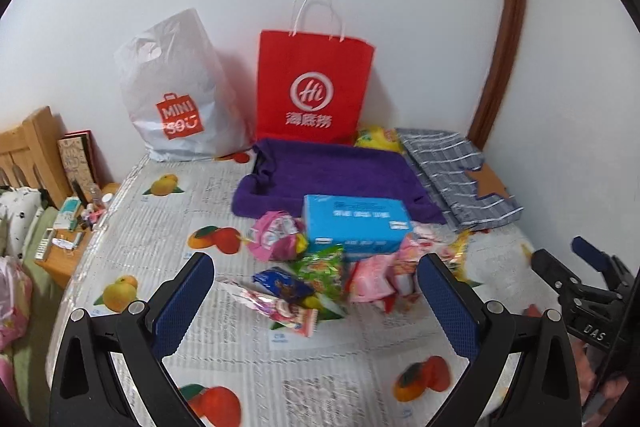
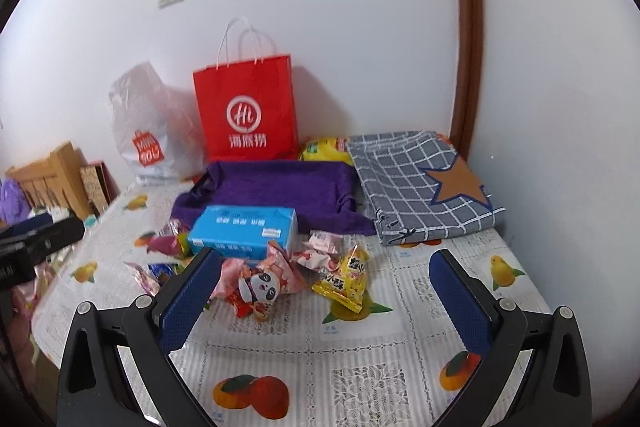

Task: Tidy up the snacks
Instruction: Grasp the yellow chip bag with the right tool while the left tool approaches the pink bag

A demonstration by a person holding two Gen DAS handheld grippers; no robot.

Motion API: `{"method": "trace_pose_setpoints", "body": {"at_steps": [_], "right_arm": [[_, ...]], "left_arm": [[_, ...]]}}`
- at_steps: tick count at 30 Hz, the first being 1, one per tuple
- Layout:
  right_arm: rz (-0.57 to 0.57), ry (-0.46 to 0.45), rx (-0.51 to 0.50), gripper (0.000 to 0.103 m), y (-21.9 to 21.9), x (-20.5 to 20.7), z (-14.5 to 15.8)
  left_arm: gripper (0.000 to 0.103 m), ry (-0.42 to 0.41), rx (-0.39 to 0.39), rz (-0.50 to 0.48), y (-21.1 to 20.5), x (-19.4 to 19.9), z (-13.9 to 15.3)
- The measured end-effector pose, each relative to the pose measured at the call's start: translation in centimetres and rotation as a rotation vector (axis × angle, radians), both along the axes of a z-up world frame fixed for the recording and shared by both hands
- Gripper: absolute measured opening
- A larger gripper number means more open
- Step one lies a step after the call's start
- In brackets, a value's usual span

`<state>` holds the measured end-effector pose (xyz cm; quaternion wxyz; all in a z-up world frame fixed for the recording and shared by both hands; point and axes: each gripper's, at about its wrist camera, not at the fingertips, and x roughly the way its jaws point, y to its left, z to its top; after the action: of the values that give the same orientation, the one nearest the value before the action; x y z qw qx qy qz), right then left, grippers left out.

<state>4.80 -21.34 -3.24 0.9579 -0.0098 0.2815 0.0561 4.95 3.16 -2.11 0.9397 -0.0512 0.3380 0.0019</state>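
A pile of small snack packets (image 1: 320, 275) lies on the fruit-print tablecloth (image 1: 168, 235), in front of a blue box (image 1: 356, 227). In the right wrist view the pile includes a panda packet (image 2: 262, 287) and a yellow packet (image 2: 346, 279), by the blue box (image 2: 244, 229). My left gripper (image 1: 316, 303) is open and empty, just short of the pile. My right gripper (image 2: 326, 301) is open and empty, with the packets between and ahead of its fingers. A red paper bag (image 1: 314, 87) and a white plastic bag (image 1: 180, 95) stand at the back wall.
A purple cloth (image 1: 336, 175) and a grey checked cloth with a star (image 1: 460, 175) lie behind the box. A yellow packet (image 2: 324, 149) sits by the red bag (image 2: 246, 115). A wooden headboard and bedside clutter (image 1: 68, 211) are at the left. A wall is close on the right.
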Motion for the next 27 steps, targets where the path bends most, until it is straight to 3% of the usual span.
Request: {"method": "trace_pose_setpoints", "body": {"at_steps": [13, 19, 27], "right_arm": [[-0.032, 0.091, 0.016, 0.099, -1.4, 5.9, -4.0], [-0.06, 0.111, -0.083, 0.093, -3.2, 8.3, -6.3], [-0.014, 0.248, 0.039, 0.079, -3.9, 12.3, -10.4]], "left_arm": [[0.102, 0.131, -0.012, 0.023, 2.1, 5.4, -4.3], [0.102, 0.193, -0.005, 0.077, 4.3, 7.6, -7.0], [0.102, 0.215, -0.033, 0.105, 6.1, 9.4, -8.6]]}}
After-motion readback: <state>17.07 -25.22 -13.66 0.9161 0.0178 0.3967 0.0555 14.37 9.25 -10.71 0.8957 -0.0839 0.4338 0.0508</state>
